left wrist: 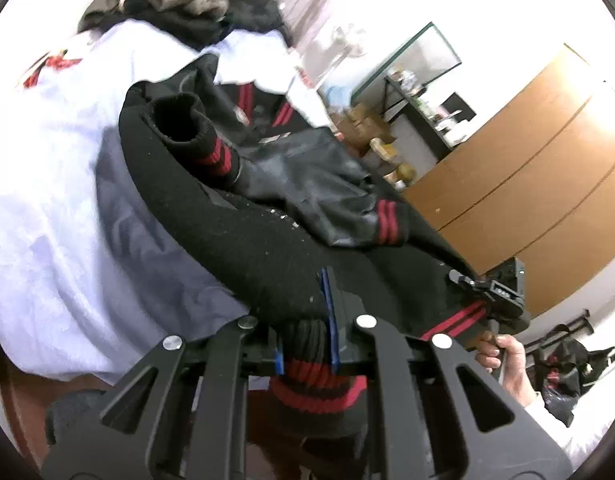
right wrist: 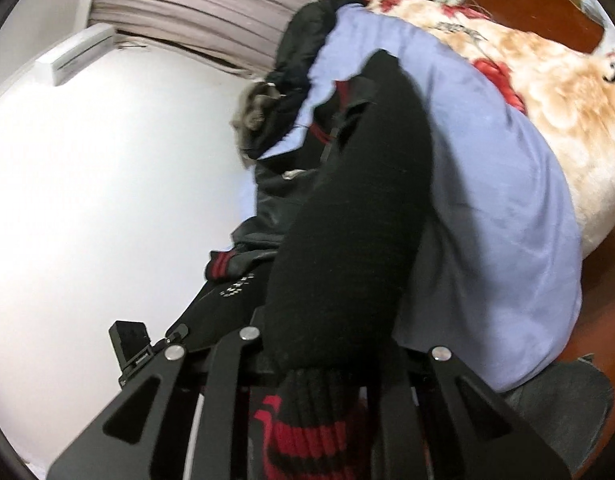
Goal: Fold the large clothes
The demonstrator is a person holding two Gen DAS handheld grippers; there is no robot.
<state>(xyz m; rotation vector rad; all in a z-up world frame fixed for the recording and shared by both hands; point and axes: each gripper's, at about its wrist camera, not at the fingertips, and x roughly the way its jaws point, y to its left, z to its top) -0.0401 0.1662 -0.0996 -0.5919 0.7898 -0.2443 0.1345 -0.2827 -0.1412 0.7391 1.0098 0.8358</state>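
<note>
The black varsity jacket (left wrist: 267,216) with red-striped ribbed trim lies draped over the near edge of the bed (left wrist: 59,200), its body partly doubled over and both leather-look sleeves (left wrist: 307,184) crossed on top, one cuff (left wrist: 179,120) gaping open towards the far side. Its ribbed hem (left wrist: 315,372) hangs off the near edge, and that is where both tools have it. The left gripper (left wrist: 307,344) is closed on the hem, blue-padded fingers (left wrist: 330,320) pinching a bunched fold of ribbing. The right gripper (right wrist: 319,368) is likewise clamped on the hem further along; from its own camera the black cloth swells up straight out of the fingers and hides them, so the bite depth is hard to judge. The person's right hand (left wrist: 507,360) shows at the handle in the left view.

Under the jacket is a pale blue sheet (right wrist: 507,200), beside it a floral blanket (right wrist: 547,92); a heap of dark clothes (left wrist: 195,4) sits at the far edge.

The likely risk: both grips sit on thick, springy ribbing, so a lift could let it slip, or catch only one layer and open the fold. The loose sleeves may slide off sideways, and the heavy jacket could drag the sheet along or slump to the floor.
</note>
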